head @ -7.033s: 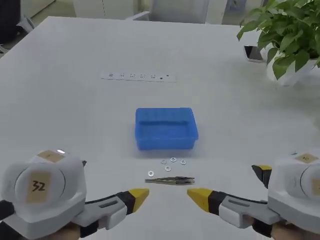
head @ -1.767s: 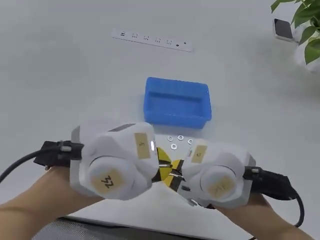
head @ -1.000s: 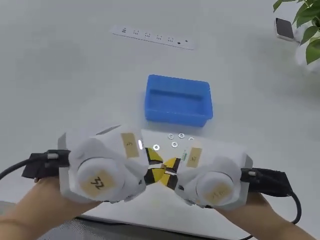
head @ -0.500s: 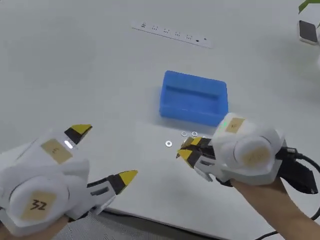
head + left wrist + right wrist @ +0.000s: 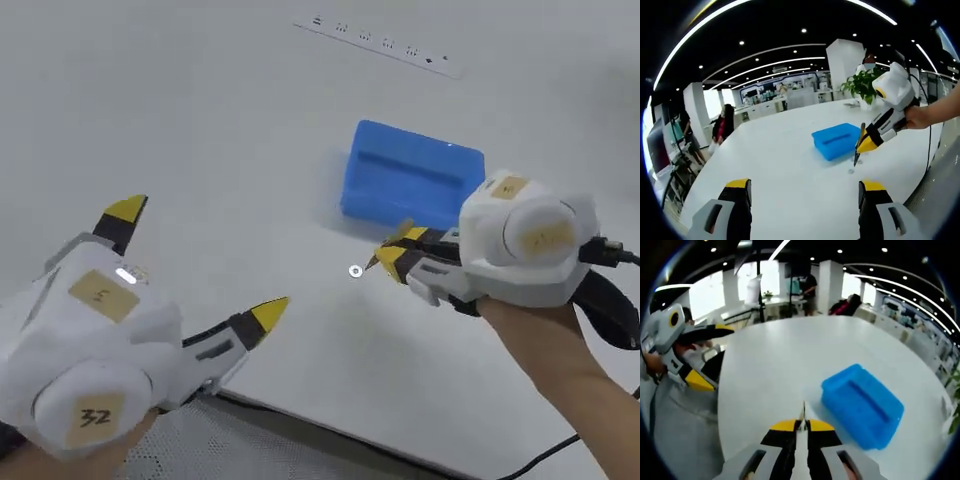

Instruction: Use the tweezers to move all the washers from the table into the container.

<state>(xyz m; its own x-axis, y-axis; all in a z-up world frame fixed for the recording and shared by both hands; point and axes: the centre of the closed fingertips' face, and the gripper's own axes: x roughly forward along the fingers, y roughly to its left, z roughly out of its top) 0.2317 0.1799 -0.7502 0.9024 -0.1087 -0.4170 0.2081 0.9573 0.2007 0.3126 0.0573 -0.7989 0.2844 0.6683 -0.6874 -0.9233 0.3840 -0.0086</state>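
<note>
- While your right gripper [image 5: 398, 247] has its yellow-tipped jaws pressed together on the tweezers [image 5: 856, 155], your left gripper [image 5: 198, 262] has its jaws spread wide with nothing between them.
- From the left gripper view, the tweezers show as a thin dark sliver hanging from the right gripper's jaws, tips pointing down toward the table [image 5: 200, 120]. You cannot tell whether the tips touch the surface.
- From the right gripper view, the tweezers run forward as a pale, narrow blade from between the closed jaws.
- Your blue container [image 5: 415, 180] sits open-topped on the white table, just on the far side of your right gripper. The views are too coarse to tell whether anything small lies inside it.
- One washer [image 5: 355, 271] lies flat on the table just left of the right gripper's jaw tips. It is on the near side of the container and apart from it.
- Your left gripper is at the near left, over the table's near edge, well apart from both the washer and the container.
- A white power strip [image 5: 380, 45] lies at the far side of the table, beyond the container.
- A potted plant [image 5: 862, 85] stands on the table far beyond the container, and people [image 5: 722, 127] stand in the room off to the left.
</note>
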